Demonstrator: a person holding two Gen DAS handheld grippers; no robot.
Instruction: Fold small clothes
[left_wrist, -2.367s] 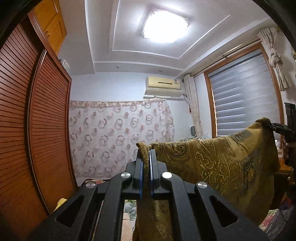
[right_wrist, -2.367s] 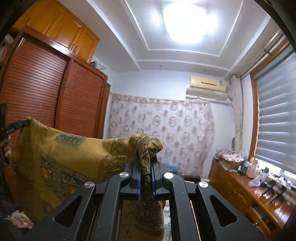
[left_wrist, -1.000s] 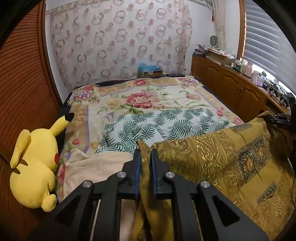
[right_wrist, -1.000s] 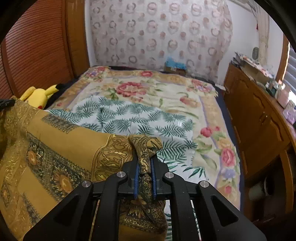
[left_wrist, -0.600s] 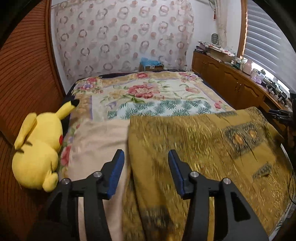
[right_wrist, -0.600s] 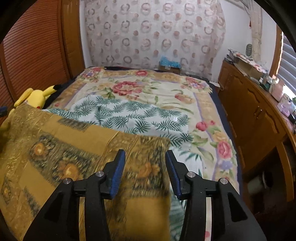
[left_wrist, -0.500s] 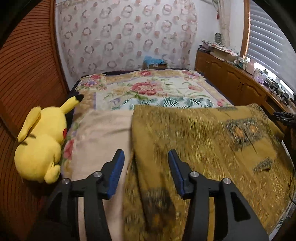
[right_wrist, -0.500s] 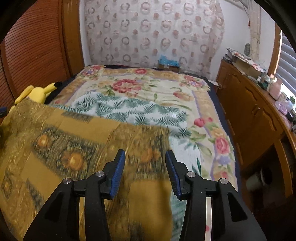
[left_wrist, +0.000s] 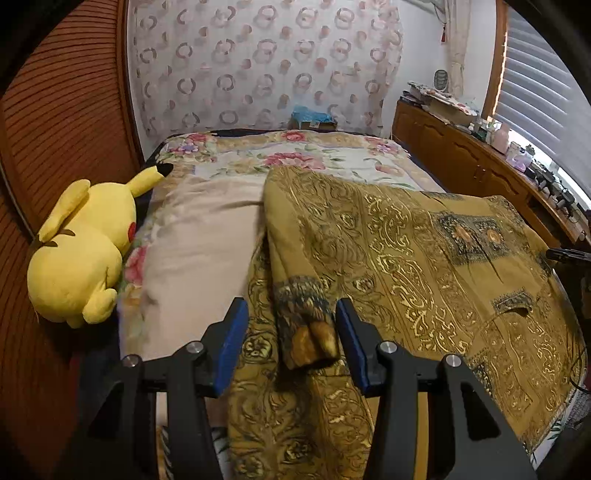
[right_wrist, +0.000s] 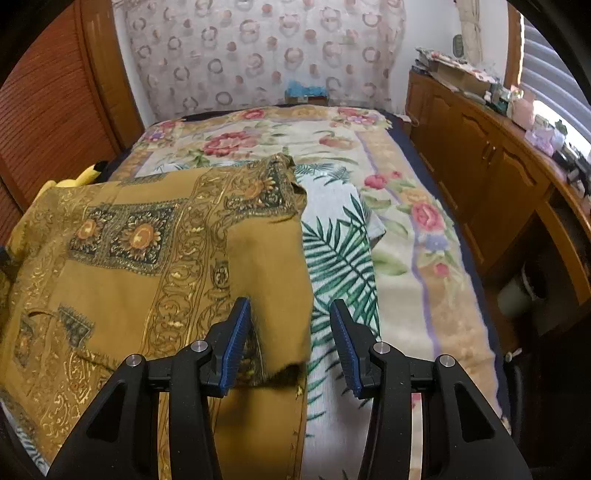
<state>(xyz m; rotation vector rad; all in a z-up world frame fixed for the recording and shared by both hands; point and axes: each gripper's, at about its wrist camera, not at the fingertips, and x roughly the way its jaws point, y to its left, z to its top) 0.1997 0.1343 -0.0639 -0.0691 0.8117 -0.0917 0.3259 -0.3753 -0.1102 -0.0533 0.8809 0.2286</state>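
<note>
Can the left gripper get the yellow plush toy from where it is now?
Probably yes. The yellow plush toy lies uncovered at the bed's edge, off to the side of the open left gripper. Only the flat cream cloth lies between them. The golden cloth sits loose between its fingers.

No text, label, brand, number or sign can be read in either view. The gold figures on the mustard cloth (left_wrist: 424, 258) are ornament, not lettering, and the items on the wooden worktop (right_wrist: 517, 122) under the window are shown too small and blurred for any print to be made out.
</note>
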